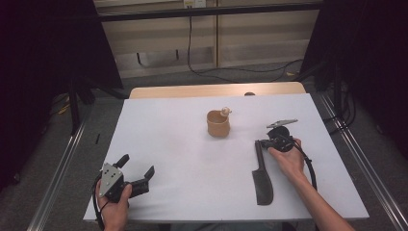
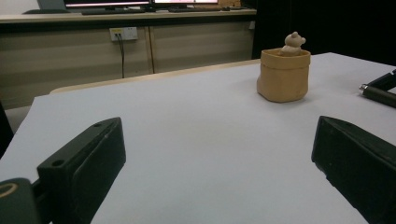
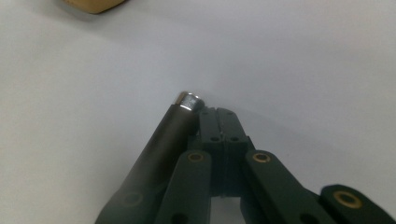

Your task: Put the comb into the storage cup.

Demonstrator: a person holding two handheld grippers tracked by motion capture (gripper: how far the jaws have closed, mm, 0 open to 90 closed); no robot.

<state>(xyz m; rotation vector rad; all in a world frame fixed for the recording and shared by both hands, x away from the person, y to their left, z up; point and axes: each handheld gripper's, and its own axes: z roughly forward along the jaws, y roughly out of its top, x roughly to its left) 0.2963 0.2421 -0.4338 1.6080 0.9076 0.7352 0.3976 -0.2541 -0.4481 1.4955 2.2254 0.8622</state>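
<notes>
The right hand-held gripper sits right of the middle of the high view, low on the white counter. Its jaws are squeezed together with nothing between them, and they lie right beside the handle end of a dark knife. The knife lies flat and runs down toward the lower edge. The left hand-held gripper rests in the lower left, jaws wide apart and empty. A tan cup with a small bear figure stands near the middle, well apart from both.
</notes>
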